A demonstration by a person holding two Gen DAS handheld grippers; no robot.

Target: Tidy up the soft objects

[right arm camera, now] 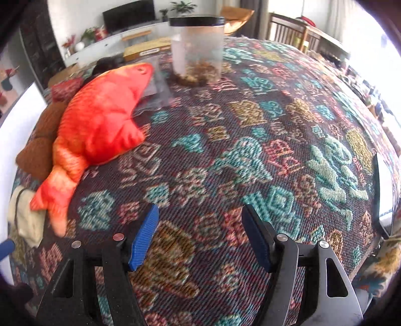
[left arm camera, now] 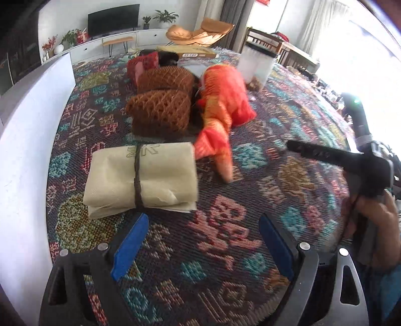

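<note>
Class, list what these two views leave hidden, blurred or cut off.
1. Left view: dark thing behind the red cushion, mostly hidden.
2. Right view: brown contents of the jar, blurred.
3. Right view: cream bundle, partly covered by the fish toy's tail.

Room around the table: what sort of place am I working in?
Most likely a home living room. A television stands on a low white cabinet with potted plants, and an orange lounge chair sits beyond the table's patterned cloth.

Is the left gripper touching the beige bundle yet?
Apart. In the left wrist view the open left gripper has patterned cloth showing between its fingertips and the beige bundle.
</note>
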